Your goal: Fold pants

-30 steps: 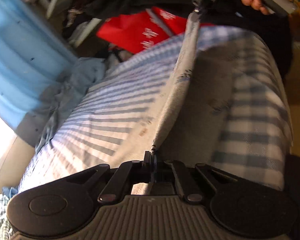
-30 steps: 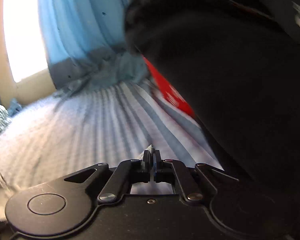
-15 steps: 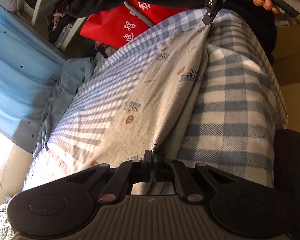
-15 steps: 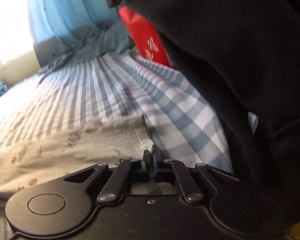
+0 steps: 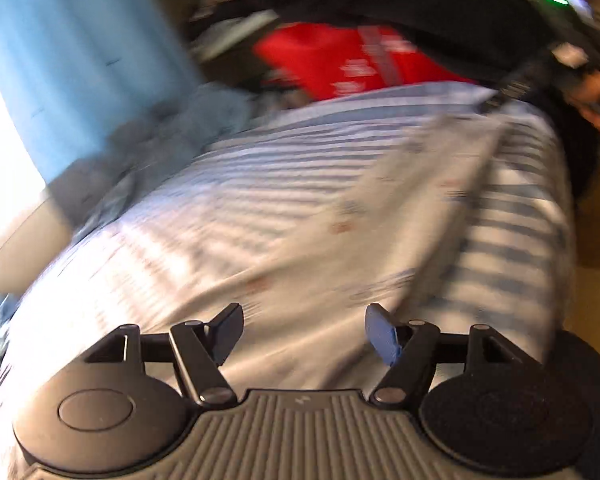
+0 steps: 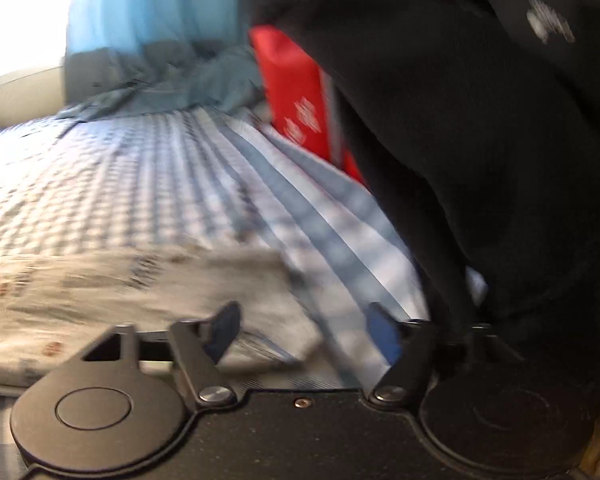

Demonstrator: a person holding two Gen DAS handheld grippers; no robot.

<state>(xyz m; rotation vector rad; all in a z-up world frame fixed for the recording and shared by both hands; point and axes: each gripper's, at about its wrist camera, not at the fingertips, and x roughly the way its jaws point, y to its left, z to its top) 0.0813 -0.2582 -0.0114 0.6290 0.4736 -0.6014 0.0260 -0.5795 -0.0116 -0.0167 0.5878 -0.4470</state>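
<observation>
Both views are motion-blurred; fine print on fabric is unreadable.

The checked bedsheet [image 5: 260, 184] fills most of each frame, blue and white, its far edge meeting a rumpled blue-grey cloth [image 6: 172, 80] below a blue curtain [image 5: 72, 60]. A bright window patch at the left edge is blown out, detail lost.

The person's dark clothing [image 6: 480, 140] blocks the whole right side of the right wrist view and hides what lies behind it. A red bag [image 6: 300, 100] with white marks shows partly, cut off by that clothing; the left wrist view shows more of it.

The pants [image 5: 380, 240], pale grey with small printed motifs, lie spread flat on the bedsheet. The left wrist view shows their length running away toward the far right; the right wrist view shows only one end, its edge and corner just ahead of the fingers.

Left gripper [image 5: 304, 334]: jaws wide apart, nothing between them, pants beneath. Right gripper [image 6: 306, 330]: jaws wide apart, empty, over the pants' corner and bare sheet. Contact with the fabric cannot be told.

The right gripper appears in the left view only as a dark smear at upper right
</observation>
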